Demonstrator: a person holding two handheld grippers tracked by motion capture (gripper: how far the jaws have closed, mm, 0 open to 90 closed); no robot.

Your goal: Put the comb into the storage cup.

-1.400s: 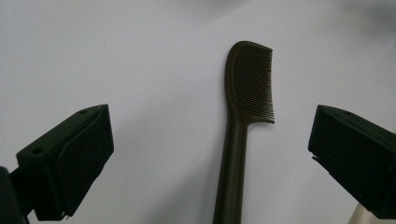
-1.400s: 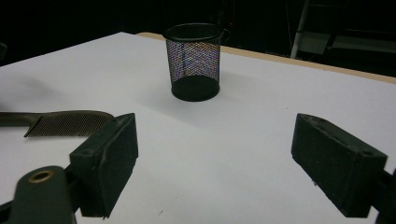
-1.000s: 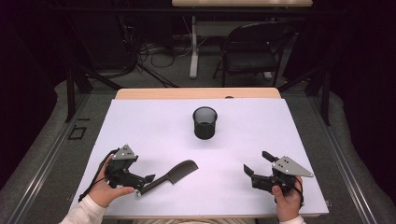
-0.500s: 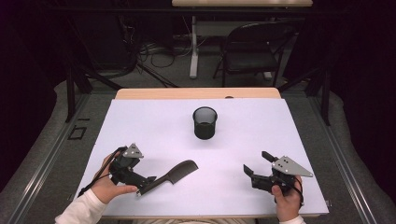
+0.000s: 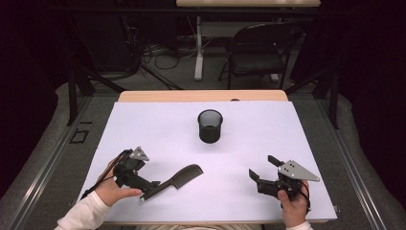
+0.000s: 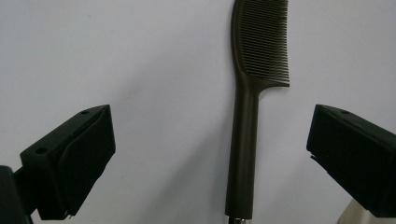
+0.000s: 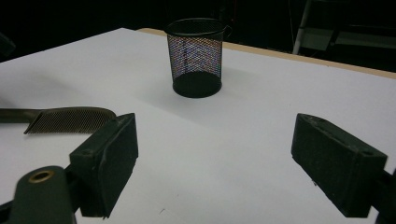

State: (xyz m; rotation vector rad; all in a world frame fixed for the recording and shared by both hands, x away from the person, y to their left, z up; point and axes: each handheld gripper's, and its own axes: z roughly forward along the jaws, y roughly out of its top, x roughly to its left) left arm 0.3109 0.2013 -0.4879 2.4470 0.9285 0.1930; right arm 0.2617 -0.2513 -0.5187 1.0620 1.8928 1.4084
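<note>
Dark plastic comb (image 6: pixel 246 140) lies flat on the white surface (image 5: pixel 249 143), its handle between my left tool's (image 6: pixel 208 154) spread jaws. Looks light, stiff, slick; I'd pinch mid-handle, clear of the teeth. Right tool (image 5: pixel 264 171) idles spread too, well apart.

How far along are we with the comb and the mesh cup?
Nothing is finished: the comb lies flat on the table, apart from the empty mesh cup. In hand: the left claw is open, its jaws either side of the handle. Left, probably: grip, lift, place. The right claw waits open.
</note>
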